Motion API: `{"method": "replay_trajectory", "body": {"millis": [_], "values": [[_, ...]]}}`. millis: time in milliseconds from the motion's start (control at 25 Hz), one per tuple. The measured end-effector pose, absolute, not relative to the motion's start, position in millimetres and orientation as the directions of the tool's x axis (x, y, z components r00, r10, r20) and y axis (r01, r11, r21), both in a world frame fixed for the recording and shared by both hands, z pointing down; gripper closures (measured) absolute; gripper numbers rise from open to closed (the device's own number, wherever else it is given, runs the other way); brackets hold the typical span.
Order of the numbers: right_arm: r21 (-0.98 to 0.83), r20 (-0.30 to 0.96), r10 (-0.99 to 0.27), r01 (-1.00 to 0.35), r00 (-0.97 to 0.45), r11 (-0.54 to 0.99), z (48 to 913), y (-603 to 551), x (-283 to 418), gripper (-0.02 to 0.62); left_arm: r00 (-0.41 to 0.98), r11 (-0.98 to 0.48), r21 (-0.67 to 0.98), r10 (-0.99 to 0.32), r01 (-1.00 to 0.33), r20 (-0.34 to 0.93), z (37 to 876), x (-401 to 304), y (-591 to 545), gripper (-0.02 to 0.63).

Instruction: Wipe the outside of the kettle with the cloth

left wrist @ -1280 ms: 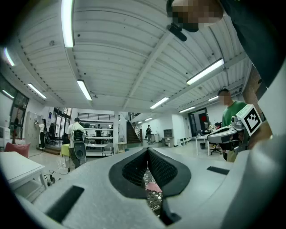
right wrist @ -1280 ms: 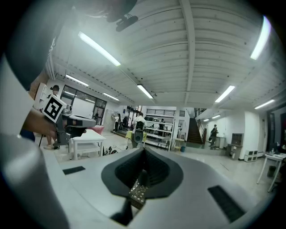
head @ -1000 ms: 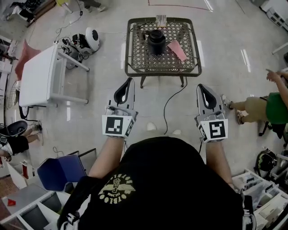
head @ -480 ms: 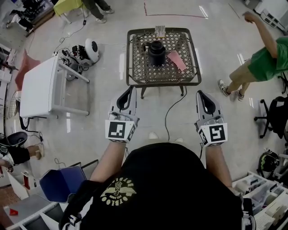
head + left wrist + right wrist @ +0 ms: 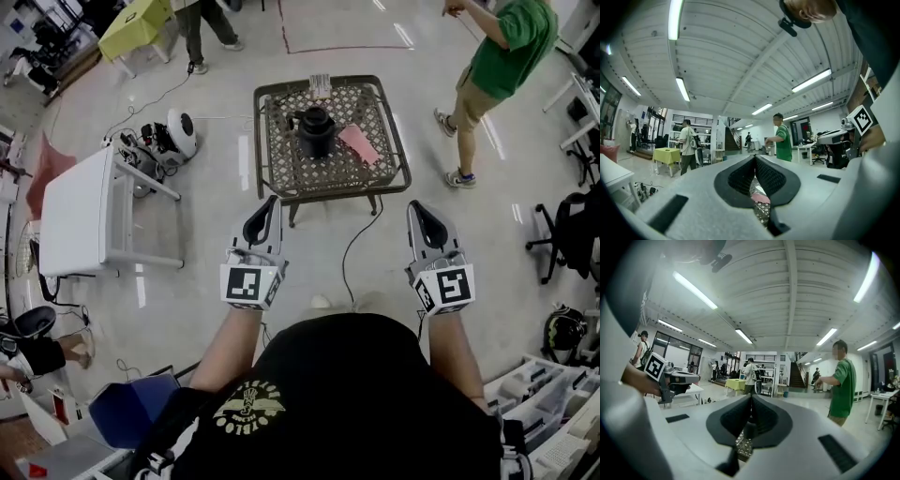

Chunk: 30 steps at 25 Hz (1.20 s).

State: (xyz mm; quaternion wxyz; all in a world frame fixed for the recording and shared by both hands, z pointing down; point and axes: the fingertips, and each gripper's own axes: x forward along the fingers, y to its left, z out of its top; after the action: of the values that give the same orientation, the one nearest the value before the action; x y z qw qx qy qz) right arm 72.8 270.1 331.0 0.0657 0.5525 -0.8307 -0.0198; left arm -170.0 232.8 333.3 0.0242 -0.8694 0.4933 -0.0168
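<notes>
On the lattice worktop [image 5: 281,161], near its middle, stands the kettle [image 5: 316,131], dark and upright. What looks like its handle juts toward the left. It is probably rigid, smooth and fairly weighty, so it may slide or turn on the open lattice when rubbed. The handle or the lid's top looks like the place to steady it.

The pink cloth [image 5: 359,143] lies flat just beside the kettle on the right; whether the two touch is not clear. It should be light and limp and will bunch when lifted. A pinch at its near corner or edge, where it lies clear of the kettle, seems best.

Both things are well apart from the tongs, ahead of them across a stretch of bare floor. The left tongs [image 5: 267,208] point roughly at the kettle and the worktop's near left corner. The right tongs [image 5: 419,214] aim past the near right corner, with the cloth ahead and a little to their left. Each pair is held level and pressed together with nothing between the pads.

A cable [image 5: 359,234] trails across the floor between them, and a person in green [image 5: 497,47] stands beyond the worktop to the right.
</notes>
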Motion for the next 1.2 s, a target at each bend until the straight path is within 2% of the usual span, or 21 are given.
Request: {"method": "replay_trajectory", "body": {"millis": [1200], "values": [[0.079,0.073,-0.853,-0.85,-0.516,0.521,320,146,124,0.583,0.415,-0.416,-0.042,-0.91,-0.909,0.013,330,-113,131,0.603]]}}
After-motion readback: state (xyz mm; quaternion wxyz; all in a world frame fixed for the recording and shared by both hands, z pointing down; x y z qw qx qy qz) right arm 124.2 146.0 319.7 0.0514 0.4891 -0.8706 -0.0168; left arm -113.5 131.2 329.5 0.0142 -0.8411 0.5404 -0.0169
